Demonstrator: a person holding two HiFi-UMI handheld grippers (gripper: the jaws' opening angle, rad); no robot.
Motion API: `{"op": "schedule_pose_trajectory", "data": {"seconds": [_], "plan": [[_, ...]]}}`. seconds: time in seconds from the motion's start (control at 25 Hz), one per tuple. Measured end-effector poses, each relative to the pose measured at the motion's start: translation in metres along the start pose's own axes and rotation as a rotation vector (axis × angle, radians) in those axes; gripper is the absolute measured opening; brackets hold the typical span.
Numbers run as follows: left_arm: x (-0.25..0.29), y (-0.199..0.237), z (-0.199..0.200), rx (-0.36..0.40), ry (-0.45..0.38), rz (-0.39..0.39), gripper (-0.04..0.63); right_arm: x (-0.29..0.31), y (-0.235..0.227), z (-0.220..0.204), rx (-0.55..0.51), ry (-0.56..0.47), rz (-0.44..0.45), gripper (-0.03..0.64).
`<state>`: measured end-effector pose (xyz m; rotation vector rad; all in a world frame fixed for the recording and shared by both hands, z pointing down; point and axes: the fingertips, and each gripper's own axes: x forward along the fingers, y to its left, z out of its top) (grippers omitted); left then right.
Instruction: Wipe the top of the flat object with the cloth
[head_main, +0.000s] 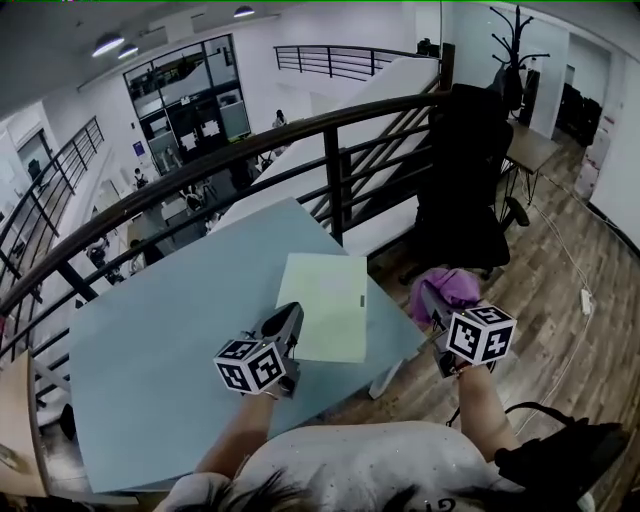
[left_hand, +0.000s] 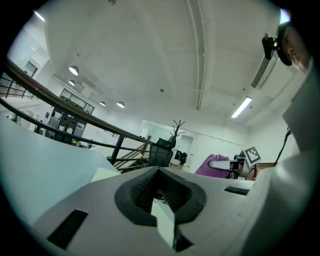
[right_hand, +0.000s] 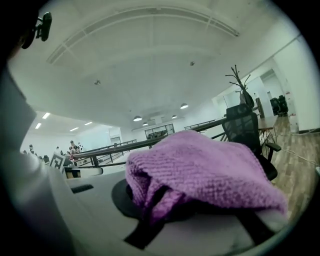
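Note:
A pale yellow-green flat sheet (head_main: 325, 300) lies on the light blue table (head_main: 170, 350). My left gripper (head_main: 291, 317) sits at the sheet's near left edge, jaws shut. In the left gripper view a pale wedge of the sheet (left_hand: 165, 223) shows between the closed jaws of that left gripper (left_hand: 159, 187), and more of it lies to the left. My right gripper (head_main: 440, 296) hangs past the table's right edge, shut on a purple cloth (head_main: 450, 287). The cloth (right_hand: 200, 170) drapes over the right gripper (right_hand: 170, 197) and hides its fingers.
A dark curved railing (head_main: 330, 165) runs behind the table, with a stairwell beyond it. A black office chair (head_main: 465, 190) stands at the right on the wood floor. A white cable (head_main: 580, 330) trails across that floor.

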<state>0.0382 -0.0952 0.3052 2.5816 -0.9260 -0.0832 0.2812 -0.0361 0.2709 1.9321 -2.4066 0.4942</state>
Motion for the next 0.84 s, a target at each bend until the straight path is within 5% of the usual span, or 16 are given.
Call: {"op": "schedule_pose_trajectory", "data": {"seconds": [0.84], "plan": [[0.03,-0.006,0.021,0.028,-0.035,0.0,0.0,0.032,-0.017,0.02,-0.119,0.026,0.015,0.031]]}}
